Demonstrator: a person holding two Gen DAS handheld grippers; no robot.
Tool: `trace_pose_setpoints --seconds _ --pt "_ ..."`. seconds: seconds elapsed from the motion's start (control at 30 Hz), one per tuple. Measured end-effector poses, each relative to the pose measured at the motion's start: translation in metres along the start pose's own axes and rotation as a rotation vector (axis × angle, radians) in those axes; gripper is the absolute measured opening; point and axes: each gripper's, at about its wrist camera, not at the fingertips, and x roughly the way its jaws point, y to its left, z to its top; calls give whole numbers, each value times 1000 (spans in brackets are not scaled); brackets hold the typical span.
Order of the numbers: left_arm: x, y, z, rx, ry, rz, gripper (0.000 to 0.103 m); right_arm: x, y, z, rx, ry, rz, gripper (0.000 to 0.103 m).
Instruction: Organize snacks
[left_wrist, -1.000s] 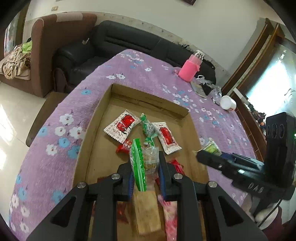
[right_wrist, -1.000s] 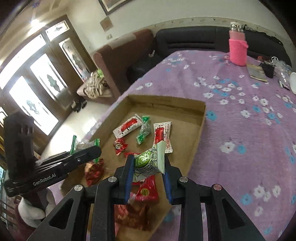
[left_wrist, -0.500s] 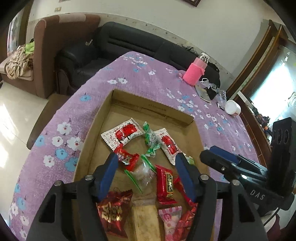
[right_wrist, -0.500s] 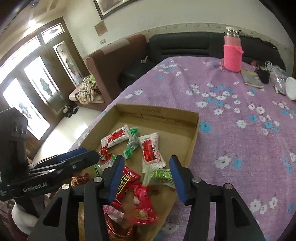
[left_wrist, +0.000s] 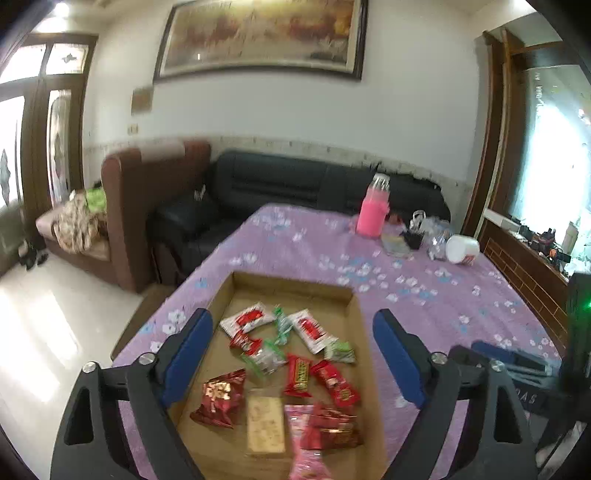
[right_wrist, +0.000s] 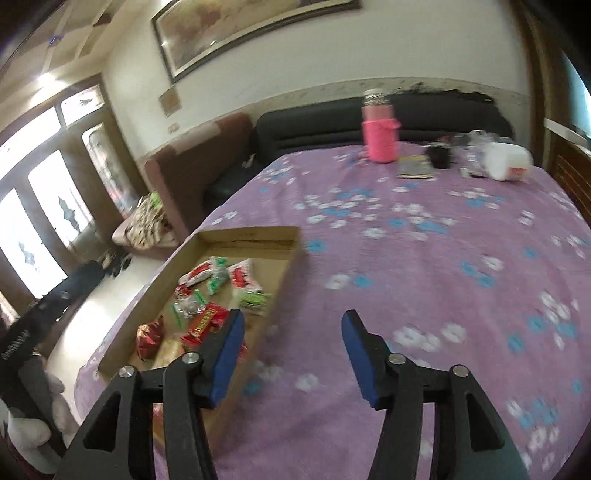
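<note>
Both packets now lie dropped in the cardboard tray (left_wrist: 352, 306), which sits ahead of the empty, still-opening left gripper (left_wrist: 291, 354) and left of the half-spread, empty, opening right gripper (right_wrist: 291, 343), so the left seems nearer.

We have let go of both snacks, so the green-striped clear packet (left_wrist: 264, 360) and the green-and-white packet (left_wrist: 341, 350) now lie in the cardboard box (left_wrist: 291, 286), while the left gripper (left_wrist: 291, 354) and the right gripper (right_wrist: 293, 354) have lifted back, their jaws opening with nothing between them.
</note>
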Motion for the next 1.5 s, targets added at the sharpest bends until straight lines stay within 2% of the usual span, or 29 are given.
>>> trace_pose_setpoints --seconds 0.17,0.4,0.47,0.63,0.77,0.87,0.93,1.17,1.33,1.5 --pt "-41 -33 -1 6 -80 38 103 -35 -21 -17 35 -54 -38 61" --pt "-69 -67 -14 28 -86 13 103 -74 -25 -39 22 -93 -63 66" --pt "-79 -74 -20 42 -121 21 103 -79 -23 -45 12 -93 -61 66" --pt "-105 -81 -31 61 -223 89 103 -82 -11 -62 -29 -79 -53 66" --pt "-124 -76 -36 43 -301 177 103 -76 3 -66 -59 -55 -24 66" --pt "-121 -75 -36 78 -276 255 103 -73 16 -60 -92 -50 -12 67" --pt "-112 -74 -39 98 -229 295 103 -68 28 -56 -113 -35 -9 68" --pt "-66 -52 -54 46 3 260 103 -51 56 -70 -182 -8 -30 71" --pt "-49 -44 -66 23 87 247 103 -39 63 -77 -218 10 -68 71" --pt "-42 -45 -71 38 110 253 103 -35 68 -77 -251 -4 -99 72"
